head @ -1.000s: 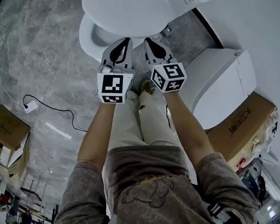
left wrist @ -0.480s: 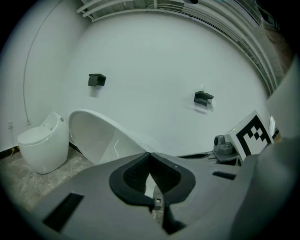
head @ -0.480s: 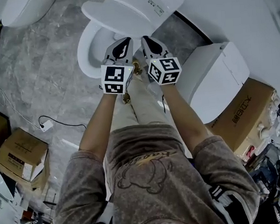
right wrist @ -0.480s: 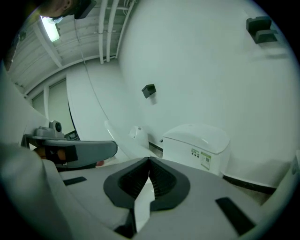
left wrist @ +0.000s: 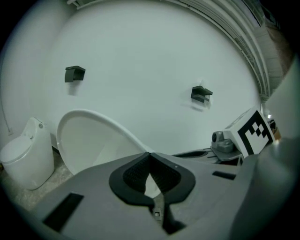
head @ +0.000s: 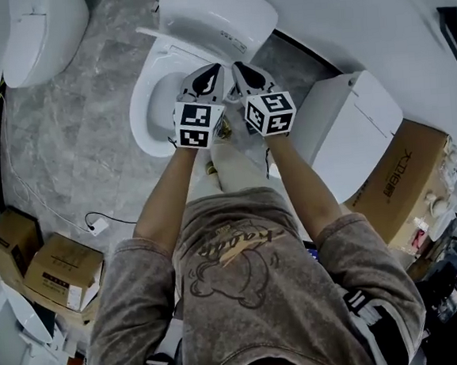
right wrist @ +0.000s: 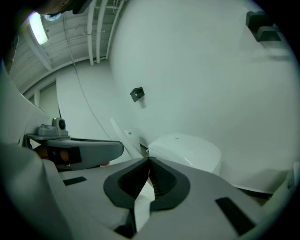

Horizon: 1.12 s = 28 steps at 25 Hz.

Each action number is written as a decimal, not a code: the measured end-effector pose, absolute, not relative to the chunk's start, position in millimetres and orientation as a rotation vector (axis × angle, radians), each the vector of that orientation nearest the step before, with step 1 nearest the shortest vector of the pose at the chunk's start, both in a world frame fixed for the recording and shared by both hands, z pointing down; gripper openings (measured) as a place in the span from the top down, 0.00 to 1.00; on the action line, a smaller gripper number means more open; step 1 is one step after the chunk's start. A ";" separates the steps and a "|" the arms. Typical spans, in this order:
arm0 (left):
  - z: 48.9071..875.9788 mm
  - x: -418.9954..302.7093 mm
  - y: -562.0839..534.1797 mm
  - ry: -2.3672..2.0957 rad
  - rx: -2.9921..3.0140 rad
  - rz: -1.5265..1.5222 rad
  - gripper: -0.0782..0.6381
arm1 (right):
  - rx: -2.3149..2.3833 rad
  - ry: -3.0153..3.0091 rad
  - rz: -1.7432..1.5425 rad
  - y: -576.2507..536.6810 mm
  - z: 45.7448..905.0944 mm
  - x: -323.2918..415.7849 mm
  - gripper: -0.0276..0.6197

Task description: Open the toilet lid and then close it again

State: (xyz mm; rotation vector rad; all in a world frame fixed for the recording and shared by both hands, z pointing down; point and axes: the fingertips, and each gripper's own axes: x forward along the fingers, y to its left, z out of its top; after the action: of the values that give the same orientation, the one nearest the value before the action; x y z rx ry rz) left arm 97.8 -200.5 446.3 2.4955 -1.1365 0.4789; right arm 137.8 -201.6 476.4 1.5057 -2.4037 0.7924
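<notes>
Covering the toilet's (head: 142,106) near rim in the head view, the left gripper (head: 209,73) and right gripper (head: 243,71) make it impossible to tell whether their tips touch anything. The lid (head: 218,16) stands raised just beyond the tips and reaches the picture's top edge. The open rim shows only to the left of the left gripper. In the left gripper view the lid's white oval rises ahead and left of the jaws, its lower part hidden behind them.

A grey marbled floor (head: 74,143) runs up to a white wall (head: 388,13). Well left of the left gripper stands a second toilet (head: 40,31), partly cut off. Farther back on that side lie boxes (head: 57,272) and a cable (head: 56,213). Just right of the right gripper sits a third toilet (head: 359,126), with a carton (head: 407,178) behind it. Black brackets (left wrist: 74,73) hang on the wall ahead.

Both forearms (head: 163,207) reach forward side by side. The grippers are near each other and tilted a little downward. Each gripper's jaws are pressed together with nothing between them.
</notes>
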 end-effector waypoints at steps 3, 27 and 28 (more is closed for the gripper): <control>446.8 112.7 -217.1 -1.104 2.503 0.526 0.88 | 1.517 -2.391 0.823 -213.3 474.0 148.5 0.92; 406.4 122.9 -250.1 -0.782 2.632 0.558 0.78 | 1.960 -2.236 0.772 -215.4 406.0 188.6 0.91; 404.7 122.3 -249.7 -0.769 2.634 0.554 0.72 | 1.967 -2.241 0.766 -215.4 404.1 187.8 0.91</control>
State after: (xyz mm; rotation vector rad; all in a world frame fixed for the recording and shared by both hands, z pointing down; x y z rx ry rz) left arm 122.3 -249.7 404.7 2.6344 -0.7690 0.5540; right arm 187.8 -215.4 404.1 1.9672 -2.2407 0.7657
